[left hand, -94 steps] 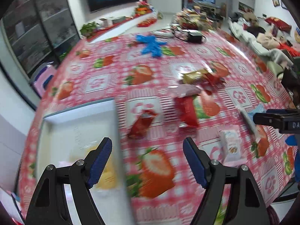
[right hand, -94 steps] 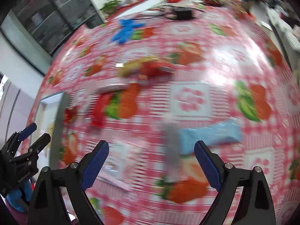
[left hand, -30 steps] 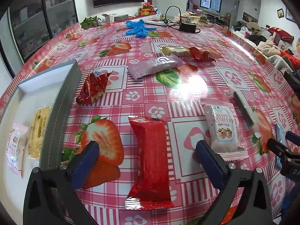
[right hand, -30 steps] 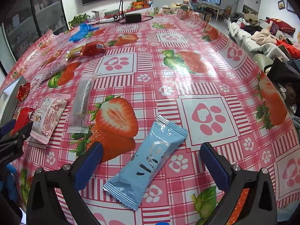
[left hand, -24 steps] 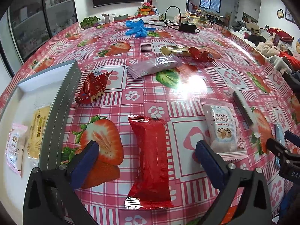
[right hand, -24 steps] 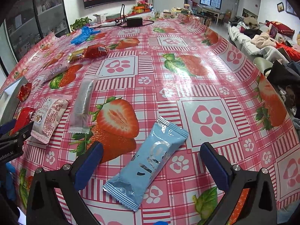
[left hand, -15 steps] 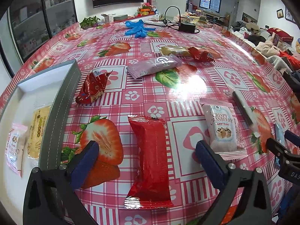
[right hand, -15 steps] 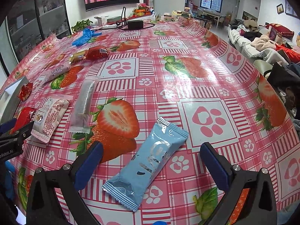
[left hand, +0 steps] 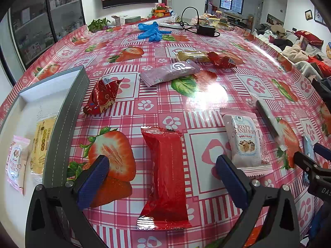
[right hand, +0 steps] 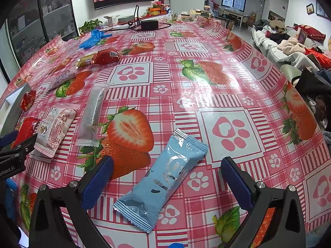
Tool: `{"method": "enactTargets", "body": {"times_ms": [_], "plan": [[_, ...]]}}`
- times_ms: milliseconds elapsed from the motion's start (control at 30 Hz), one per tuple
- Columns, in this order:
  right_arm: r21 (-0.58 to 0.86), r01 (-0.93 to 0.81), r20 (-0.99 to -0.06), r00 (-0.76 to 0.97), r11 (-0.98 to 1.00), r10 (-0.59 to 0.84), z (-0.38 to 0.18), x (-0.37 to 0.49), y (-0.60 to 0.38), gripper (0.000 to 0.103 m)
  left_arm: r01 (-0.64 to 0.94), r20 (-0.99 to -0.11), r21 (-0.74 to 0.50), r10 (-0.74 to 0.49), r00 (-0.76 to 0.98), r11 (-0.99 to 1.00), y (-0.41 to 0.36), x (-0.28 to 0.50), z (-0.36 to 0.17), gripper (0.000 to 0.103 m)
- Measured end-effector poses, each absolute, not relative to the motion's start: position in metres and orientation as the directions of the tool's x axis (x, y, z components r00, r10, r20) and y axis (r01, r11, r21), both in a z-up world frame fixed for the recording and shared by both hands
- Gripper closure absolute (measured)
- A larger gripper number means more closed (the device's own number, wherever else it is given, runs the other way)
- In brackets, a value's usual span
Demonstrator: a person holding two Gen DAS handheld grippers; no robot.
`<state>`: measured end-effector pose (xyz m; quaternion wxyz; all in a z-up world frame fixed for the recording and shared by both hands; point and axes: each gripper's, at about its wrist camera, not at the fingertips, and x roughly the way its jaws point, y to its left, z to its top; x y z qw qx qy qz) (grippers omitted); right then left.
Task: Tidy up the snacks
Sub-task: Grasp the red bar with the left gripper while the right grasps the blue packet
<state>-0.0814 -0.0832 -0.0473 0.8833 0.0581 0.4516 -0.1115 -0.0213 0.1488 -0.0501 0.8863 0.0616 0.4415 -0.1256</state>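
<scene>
Two packets already lie inside the grey tray (left hand: 62, 124), while the rest of the snacks sit outside it: a red packet (left hand: 165, 175) just right of its wall, a cranberry packet (left hand: 246, 142) farther right, and a blue packet (right hand: 163, 177) well beyond. The left gripper (left hand: 161, 175) hangs wide open over the red packet and the right gripper (right hand: 167, 179) wide open over the blue one, neither touching. Compared with three seconds earlier, both grippers have swung away from the tray and settled low over these two packets.

Table (left hand: 206, 95) has a pink strawberry cloth. Snack packets (left hand: 165, 175) lie scattered on it, plus a grey tray (left hand: 68, 111), blue gloves (left hand: 152, 31), and a charger (left hand: 205, 29).
</scene>
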Motion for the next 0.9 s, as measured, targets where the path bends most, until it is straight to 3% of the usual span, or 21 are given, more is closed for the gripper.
{"method": "enactTargets", "body": {"times_ms": [567,900], "plan": [[0.002,0.208,-0.826,0.552,0.978,-0.116,-0.046,-0.079,-0.084,0.000,0.277,-0.798,-0.002,-0.169,0.579,0.961,0.149,-0.021,-0.050,0.001],[0.007,0.179,-0.896,0.438,0.984,-0.074,-0.043,-0.062,-0.086,0.000,0.273,-0.823,0.002,-0.153,0.547,0.962,0.145,-0.023,-0.047,0.004]]}}
